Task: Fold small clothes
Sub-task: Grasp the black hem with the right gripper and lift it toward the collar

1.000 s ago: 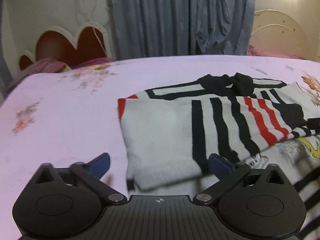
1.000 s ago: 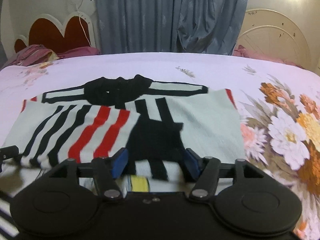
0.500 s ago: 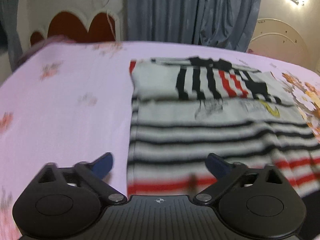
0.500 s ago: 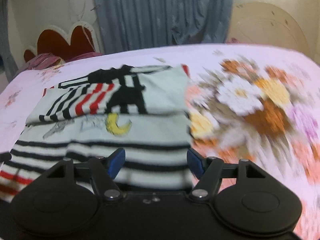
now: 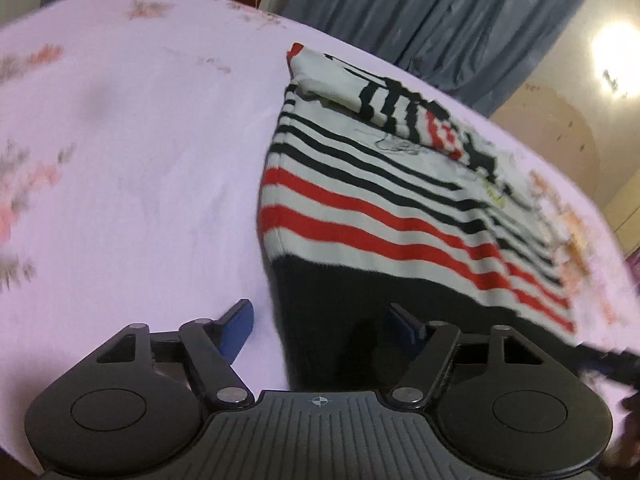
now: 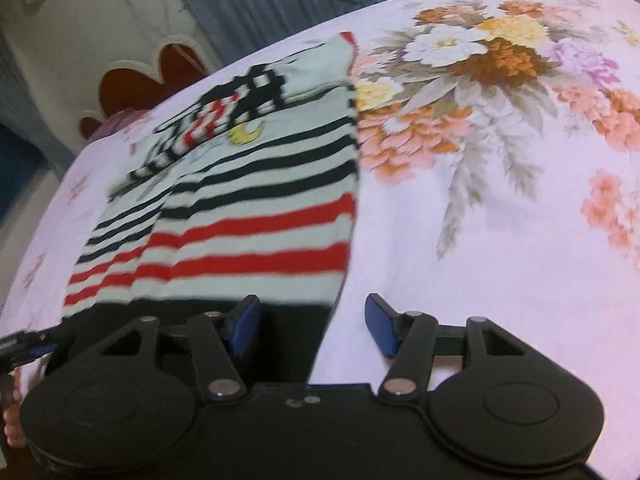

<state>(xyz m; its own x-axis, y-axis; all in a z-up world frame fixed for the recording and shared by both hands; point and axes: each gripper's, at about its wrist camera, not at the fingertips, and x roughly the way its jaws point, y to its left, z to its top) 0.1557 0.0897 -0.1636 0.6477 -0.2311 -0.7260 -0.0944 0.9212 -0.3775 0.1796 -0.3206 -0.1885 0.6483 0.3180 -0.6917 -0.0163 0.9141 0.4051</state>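
A white sweater (image 5: 372,200) with black and red stripes and a black hem (image 5: 336,304) lies flat on the pink bedsheet (image 5: 140,160). Its sleeves are folded across the chest at the far end. My left gripper (image 5: 320,326) is at the hem's left corner. Its jaws are closing, with the black hem between them and the pads not pressing. In the right wrist view the sweater (image 6: 248,216) runs away from my right gripper (image 6: 313,326). This gripper straddles the hem's right corner (image 6: 296,336); its jaws are closing too, the pads clear of the cloth.
The sheet carries a large flower print (image 6: 480,64) right of the sweater. A grey curtain (image 5: 440,12) and a heart-shaped headboard (image 6: 156,80) stand behind the bed. A lamp (image 5: 616,48) glows at the upper right. A person's hand (image 6: 12,400) shows at the left edge.
Both grippers have drawn back from the folded sleeves to the black hem at the near end. Both views have rolled, and both pairs of jaws stand narrower than before.
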